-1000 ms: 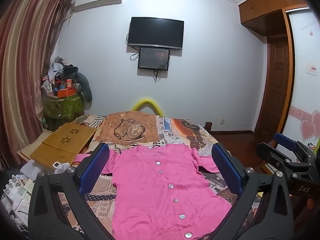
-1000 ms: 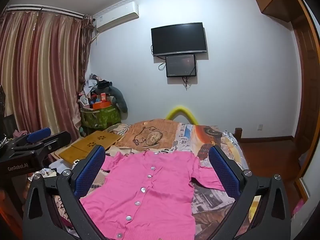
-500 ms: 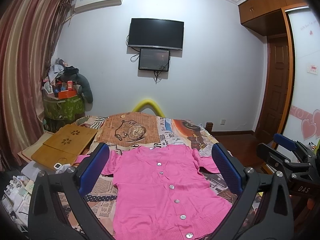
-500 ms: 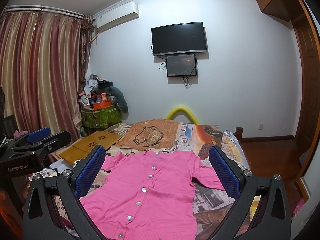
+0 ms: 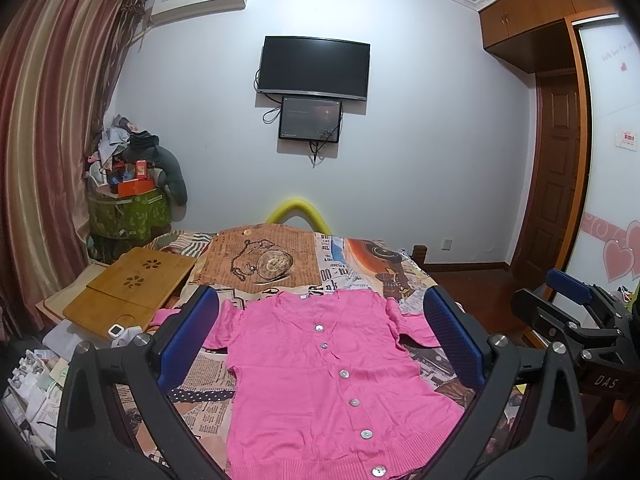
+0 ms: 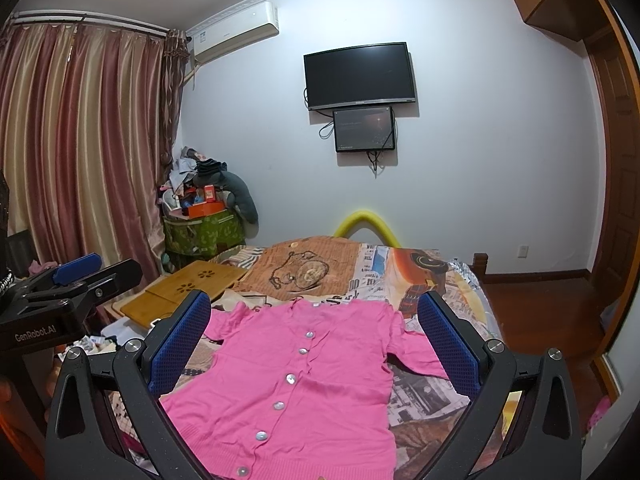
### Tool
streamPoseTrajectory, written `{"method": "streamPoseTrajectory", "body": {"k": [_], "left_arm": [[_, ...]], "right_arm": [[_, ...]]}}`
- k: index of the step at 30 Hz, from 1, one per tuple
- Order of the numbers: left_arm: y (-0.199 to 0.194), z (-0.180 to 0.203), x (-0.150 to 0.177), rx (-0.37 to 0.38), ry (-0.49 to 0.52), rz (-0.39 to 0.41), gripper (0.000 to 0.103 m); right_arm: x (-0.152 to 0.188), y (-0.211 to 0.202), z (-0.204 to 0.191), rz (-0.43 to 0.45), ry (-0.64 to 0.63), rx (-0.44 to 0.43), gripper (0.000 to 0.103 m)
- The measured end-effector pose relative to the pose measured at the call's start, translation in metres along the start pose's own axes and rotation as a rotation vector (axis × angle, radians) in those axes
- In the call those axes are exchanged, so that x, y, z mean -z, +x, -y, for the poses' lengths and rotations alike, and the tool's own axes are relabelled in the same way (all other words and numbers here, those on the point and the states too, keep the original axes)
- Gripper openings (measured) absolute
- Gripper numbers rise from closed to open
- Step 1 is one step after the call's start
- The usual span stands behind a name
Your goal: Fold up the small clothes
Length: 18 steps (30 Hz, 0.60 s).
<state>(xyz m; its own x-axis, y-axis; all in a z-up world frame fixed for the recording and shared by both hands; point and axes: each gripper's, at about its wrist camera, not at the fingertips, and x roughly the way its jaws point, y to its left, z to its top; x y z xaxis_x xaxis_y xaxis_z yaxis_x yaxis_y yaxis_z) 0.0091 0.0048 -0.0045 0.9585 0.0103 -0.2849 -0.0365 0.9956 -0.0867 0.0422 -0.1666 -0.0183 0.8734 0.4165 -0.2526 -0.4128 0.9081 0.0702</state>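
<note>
**Pink Cardigan Laid Flat on Bed, Both Grippers Held Clear**

Lying buttoned and face-up, a pink cardigan [image 5: 320, 380] is observed spread flat on the bed [image 5: 360, 256], its hem toward the cameras and its neckline toward the far wall. A row of pale buttons is seen down the front placket. Both short sleeves are extended outward to either side on the patterned bedspread [image 6: 424, 276], which bears newspaper print and a pocket-watch motif.

The left gripper [image 5: 320, 336] is recorded with its blue-padded fingers [image 5: 188, 344] spread wide apart; nothing is held between them. The cardigan is framed in the gap, but no contact with the fabric is seen. The right gripper [image 6: 314, 340] is likewise noted with its fingers [image 6: 448, 344] parted wide and nothing clasped, the garment visible between them. Each gripper is also caught at the edge of the other's view: the right one at the right of the left wrist view, the left one at the left of the right wrist view.

Beside the bed on the left, a wooden lap desk [image 5: 132, 284] is noted, with a green storage box [image 6: 204, 230] piled with items behind it. A television [image 5: 314, 68] and a smaller screen [image 5: 310, 120] are mounted on the far wall, with an air conditioner [image 6: 236, 32] above the curtains [image 6: 80, 152].
</note>
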Motion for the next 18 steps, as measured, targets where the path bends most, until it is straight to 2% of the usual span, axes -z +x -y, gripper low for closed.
{"method": "streamPoseTrajectory", "body": {"k": [18], "left_arm": [[0.0001, 0.0005, -0.0009, -0.002, 0.001, 0.004, 0.103]], "right_arm": [[-0.0009, 0.0002, 0.0009, -0.001, 0.0, -0.001, 0.103]]}}
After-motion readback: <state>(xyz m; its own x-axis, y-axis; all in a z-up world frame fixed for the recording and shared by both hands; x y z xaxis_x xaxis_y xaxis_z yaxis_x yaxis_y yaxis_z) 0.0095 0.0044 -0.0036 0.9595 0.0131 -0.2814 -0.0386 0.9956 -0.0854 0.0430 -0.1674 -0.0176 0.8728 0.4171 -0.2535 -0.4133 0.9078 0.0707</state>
